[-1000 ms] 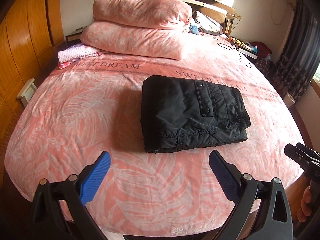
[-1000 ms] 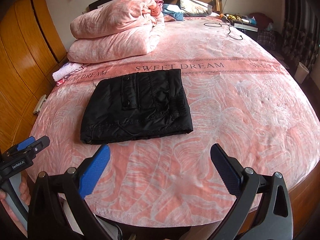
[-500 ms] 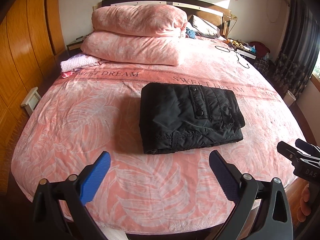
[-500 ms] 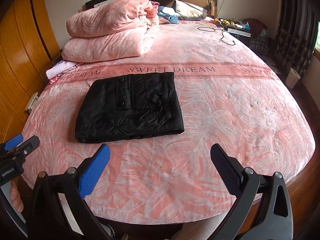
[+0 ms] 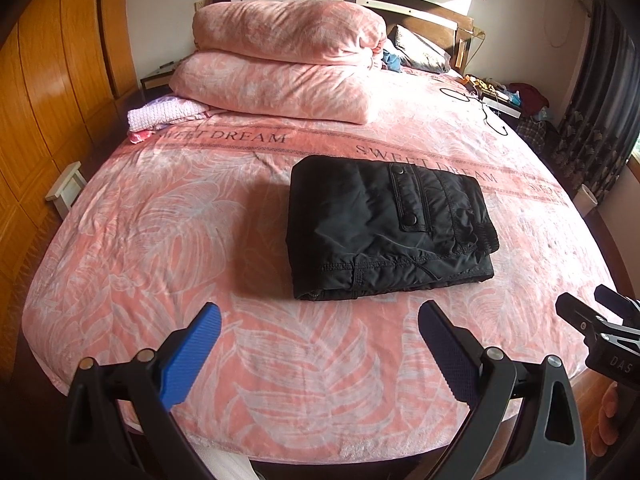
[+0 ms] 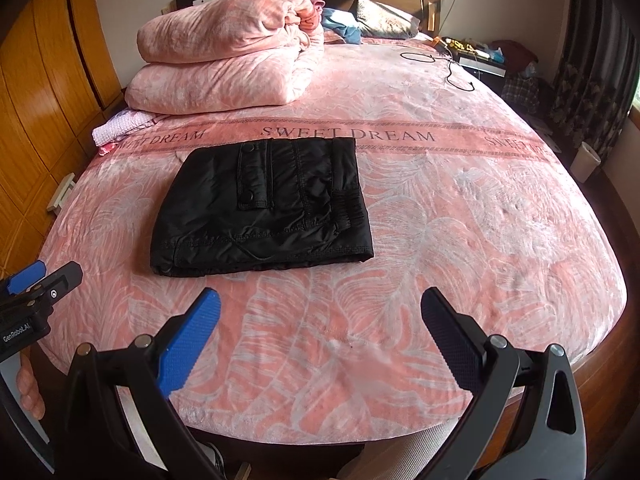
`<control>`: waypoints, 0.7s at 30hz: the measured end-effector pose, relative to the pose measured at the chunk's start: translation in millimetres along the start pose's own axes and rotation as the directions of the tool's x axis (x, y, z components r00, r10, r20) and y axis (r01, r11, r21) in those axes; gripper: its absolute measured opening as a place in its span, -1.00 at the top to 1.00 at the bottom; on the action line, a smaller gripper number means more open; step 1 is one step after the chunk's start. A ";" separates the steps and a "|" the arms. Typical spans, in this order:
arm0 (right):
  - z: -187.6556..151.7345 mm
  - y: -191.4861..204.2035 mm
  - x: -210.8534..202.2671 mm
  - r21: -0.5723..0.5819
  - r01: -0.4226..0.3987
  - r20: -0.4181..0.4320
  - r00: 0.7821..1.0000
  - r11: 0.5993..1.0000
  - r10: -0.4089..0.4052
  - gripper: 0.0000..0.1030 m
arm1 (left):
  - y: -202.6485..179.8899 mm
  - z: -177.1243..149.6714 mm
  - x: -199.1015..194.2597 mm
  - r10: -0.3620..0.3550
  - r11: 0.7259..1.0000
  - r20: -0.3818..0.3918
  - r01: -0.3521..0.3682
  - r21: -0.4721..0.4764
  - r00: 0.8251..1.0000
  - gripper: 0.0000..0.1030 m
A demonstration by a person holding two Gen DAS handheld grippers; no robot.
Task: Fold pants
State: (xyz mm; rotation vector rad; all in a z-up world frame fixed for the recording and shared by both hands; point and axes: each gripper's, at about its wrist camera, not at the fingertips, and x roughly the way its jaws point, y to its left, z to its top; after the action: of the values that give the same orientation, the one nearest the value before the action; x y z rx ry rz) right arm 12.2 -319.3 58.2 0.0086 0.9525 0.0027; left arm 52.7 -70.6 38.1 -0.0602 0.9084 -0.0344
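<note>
Pants lie folded; left gripper and right gripper hover spread, empty.

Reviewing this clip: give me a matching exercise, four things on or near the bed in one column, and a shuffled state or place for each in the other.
1. black pants
2. pink quilt
3. left gripper
4. black cable

a. jaws apart, holding nothing
b. folded into a flat rectangle mid-bed
c. stacked near the headboard
d. loose near the bed's far right edge

Pairs: 1-b, 2-c, 3-a, 4-d
</note>
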 end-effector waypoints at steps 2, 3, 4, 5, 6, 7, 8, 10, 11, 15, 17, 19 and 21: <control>-0.4 1.1 0.8 -0.003 -0.001 -0.003 1.000 1.000 0.001 -0.95 | 0.1 0.1 0.4 0.002 1.000 0.001 -0.002 0.003 1.000 -0.93; -0.4 1.5 1.5 -0.004 0.001 -0.004 1.000 1.000 -0.001 -0.95 | 0.2 0.1 0.4 0.003 1.000 0.001 -0.003 0.001 1.000 -0.93; -0.5 1.6 2.0 -0.004 0.004 -0.004 1.000 1.000 -0.004 -0.95 | 0.4 0.0 0.4 0.003 1.000 0.002 -0.003 -0.001 1.000 -0.93; -0.4 1.0 2.7 -0.004 0.007 -0.004 1.000 1.000 -0.007 -0.95 | 0.6 0.1 0.3 0.002 1.000 0.004 -0.002 -0.002 1.000 -0.93; -0.6 0.8 3.2 -0.003 0.010 -0.005 1.000 1.000 -0.010 -0.95 | 0.8 0.0 0.1 0.000 1.000 0.007 0.000 -0.004 1.000 -0.93; -1.1 0.5 4.0 -0.002 0.011 -0.007 1.000 1.000 -0.011 -0.95 | 0.9 0.0 0.0 -0.001 1.000 0.009 0.001 -0.006 1.000 -0.93; -1.5 0.3 4.9 -0.001 0.010 -0.009 1.000 1.000 -0.010 -0.95 | 0.7 -0.1 0.0 -0.004 1.000 0.009 0.004 -0.005 1.000 -0.93; -2.0 -0.4 6.7 0.004 0.010 -0.015 1.000 1.000 -0.009 -0.95 | 0.0 0.0 0.3 -0.006 1.000 0.010 0.006 -0.001 1.000 -0.93; -2.2 -0.6 7.3 0.005 0.010 -0.017 1.000 1.000 -0.009 -0.95 | -0.1 0.0 0.1 -0.004 1.000 0.011 0.004 -0.001 1.000 -0.93; -3.3 -1.1 9.5 0.006 0.010 -0.021 1.000 1.000 -0.010 -0.95 | -1.1 -0.2 0.5 -0.006 1.000 0.006 0.006 -0.003 1.000 -0.93; -3.8 -1.8 9.9 0.008 0.010 -0.021 1.000 1.000 -0.010 -0.95 | -0.5 0.8 2.3 -0.011 1.000 -0.004 0.010 -0.005 1.000 -0.93; -3.8 -3.0 10.3 0.015 0.008 -0.022 1.000 1.000 -0.008 -0.95 | -0.1 0.9 3.4 -0.021 1.000 -0.011 0.021 -0.008 1.000 -0.93; -4.0 -4.0 11.2 0.020 0.010 -0.025 1.000 1.000 -0.010 -0.95 | 0.4 1.2 3.7 -0.025 1.000 -0.010 0.025 -0.008 1.000 -0.93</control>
State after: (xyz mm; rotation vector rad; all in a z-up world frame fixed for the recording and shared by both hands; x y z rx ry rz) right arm 15.4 -323.2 46.7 0.0229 0.9773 -0.0162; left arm 55.9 -70.3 35.9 -0.0789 0.9184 -0.0544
